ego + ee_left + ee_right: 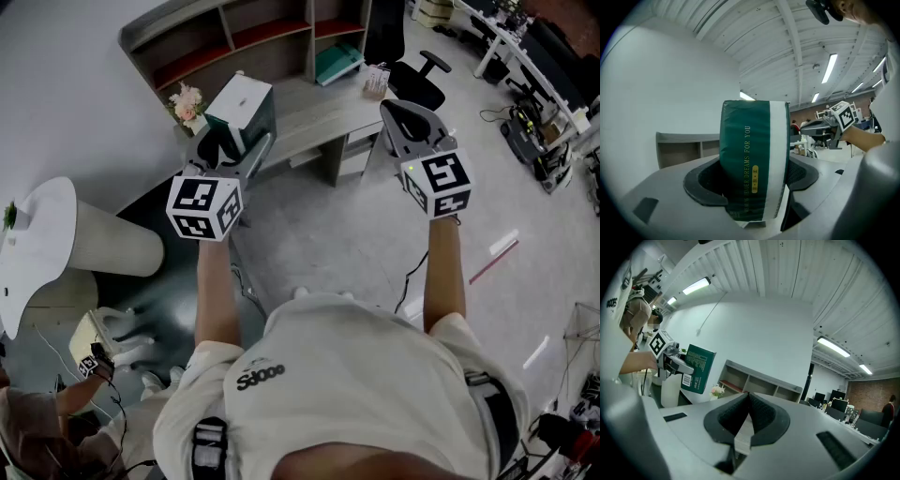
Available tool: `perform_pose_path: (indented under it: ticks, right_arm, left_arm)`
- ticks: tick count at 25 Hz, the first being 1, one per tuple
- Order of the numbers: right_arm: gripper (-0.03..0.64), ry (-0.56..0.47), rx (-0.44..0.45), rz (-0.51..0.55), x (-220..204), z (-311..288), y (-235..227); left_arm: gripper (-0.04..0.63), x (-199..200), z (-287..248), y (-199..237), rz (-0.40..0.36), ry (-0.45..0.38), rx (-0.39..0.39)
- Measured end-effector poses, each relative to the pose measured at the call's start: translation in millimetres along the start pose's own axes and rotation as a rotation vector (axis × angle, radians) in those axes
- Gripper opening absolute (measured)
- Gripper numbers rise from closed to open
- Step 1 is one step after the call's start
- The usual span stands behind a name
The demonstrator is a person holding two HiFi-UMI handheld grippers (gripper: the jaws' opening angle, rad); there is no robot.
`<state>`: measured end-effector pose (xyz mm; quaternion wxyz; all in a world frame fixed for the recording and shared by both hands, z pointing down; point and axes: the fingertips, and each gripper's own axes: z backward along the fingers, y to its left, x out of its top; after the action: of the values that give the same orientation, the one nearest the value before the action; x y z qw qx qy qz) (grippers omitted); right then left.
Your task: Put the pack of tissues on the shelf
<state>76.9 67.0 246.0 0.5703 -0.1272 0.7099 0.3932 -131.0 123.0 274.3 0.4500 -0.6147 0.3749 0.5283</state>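
A green and white pack of tissues (752, 161) stands upright between the jaws of my left gripper (754, 180), whose pads press on its two sides. From the head view the same pack (242, 105) is held above the grey desk, in front of the shelf unit (246, 36), with the left gripper (230, 150) shut on it. My right gripper (405, 114) hovers to the right at about the same height, its pads touching and nothing between them (748, 420). In the right gripper view the pack (697, 369) hangs at the left, short of the shelf (757, 383).
A small pot of pink flowers (187, 103) stands on the desk's left end. A teal box (336, 62) and a small box (377, 81) lie on the desk. A black office chair (414, 77) stands at the right, a white round table (37, 246) at the left.
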Motion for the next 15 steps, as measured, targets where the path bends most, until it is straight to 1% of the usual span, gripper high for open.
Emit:
perform_pose_path:
  ticks: [8, 10, 15]
  right_arm:
    - [0.006, -0.002, 0.000, -0.001, -6, 1, -10]
    - [0.006, -0.015, -0.007, -0.016, -7, 4, -15]
    - [0.006, -0.017, 0.017, -0.062, -20, 9, -27]
  left_arm:
    - [0.364, -2, -8, -8, 0.004, 0.012, 0.001]
    - [0.364, 0, -11, -11, 0.001, 0.014, 0.002]
    - [0.364, 0, -20, -26, -0.003, 0.029, 0.018]
